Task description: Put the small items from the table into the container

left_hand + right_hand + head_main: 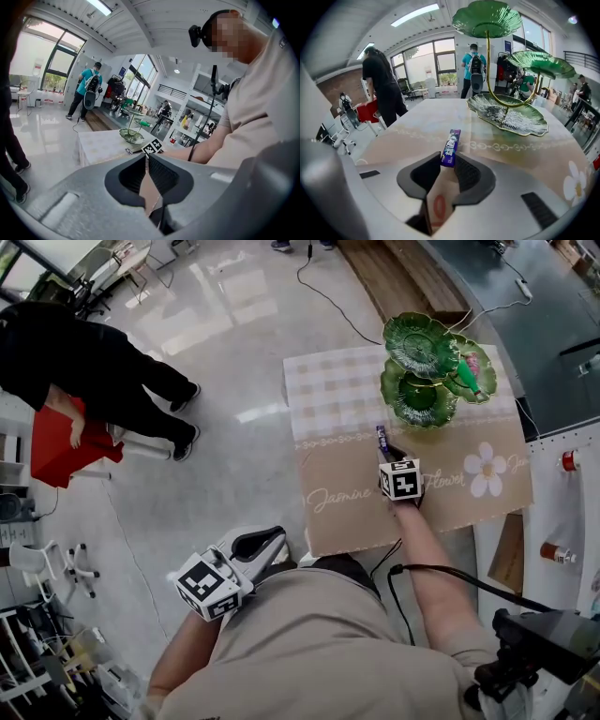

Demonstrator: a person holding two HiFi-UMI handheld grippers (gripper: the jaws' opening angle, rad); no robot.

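Tongs of the right gripper pinch a purple packet over the tablecloth, near the green tiered dish. The left gripper is closed and empty. Pickup looks made; next comes a careful carry into the dish.

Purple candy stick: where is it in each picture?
Head view: the stick pokes out from the tip of the right gripper, below the stand.
Left gripper view: a tiny dark sliver, probably the stick, lies just left of the right gripper.
Right gripper view: centre, pinched between the jaws.
Shared landmark: the green leaf stand.
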